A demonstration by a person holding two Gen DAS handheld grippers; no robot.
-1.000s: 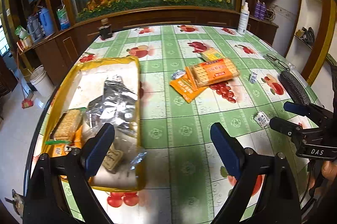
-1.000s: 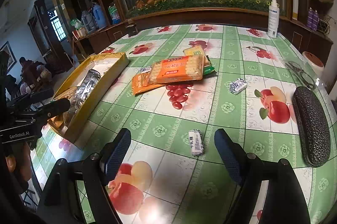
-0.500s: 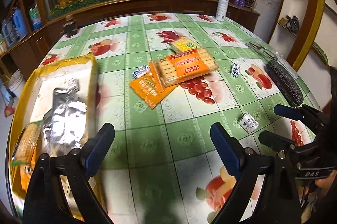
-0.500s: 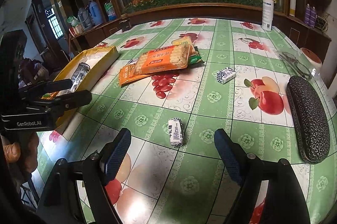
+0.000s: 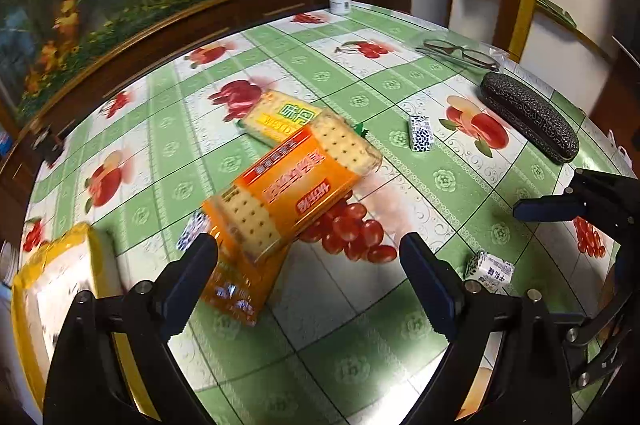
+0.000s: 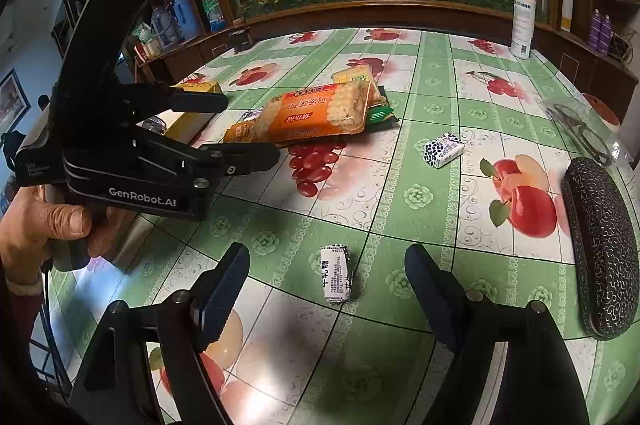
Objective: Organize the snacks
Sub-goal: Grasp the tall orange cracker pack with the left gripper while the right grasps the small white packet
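An orange cracker pack point(image 5: 288, 193) lies on a yellow pack point(image 5: 280, 117) and an orange sachet point(image 5: 240, 285) in the middle of the table. My left gripper point(image 5: 308, 265) hangs open just in front of this pile, with nothing between its fingers. It shows from the side as the left gripper point(image 6: 248, 129) in the right wrist view. A small white candy point(image 6: 336, 275) lies on the cloth between the fingers of my right gripper point(image 6: 332, 289). Its jaws are closing, and the pads stand apart from the candy. A blue-white candy point(image 6: 443, 149) lies farther back.
The yellow tray point(image 5: 52, 285) sits at the left table edge. A black glasses case point(image 6: 600, 241) and glasses point(image 6: 580, 129) lie at the right. A white spray bottle point(image 6: 522, 21) stands at the far edge. A hand point(image 6: 44, 225) holds the left gripper.
My left gripper has swung right from over the tray to the cracker pile, rolling as it went. The right gripper has stayed over the white candy and its fingers have narrowed a little.
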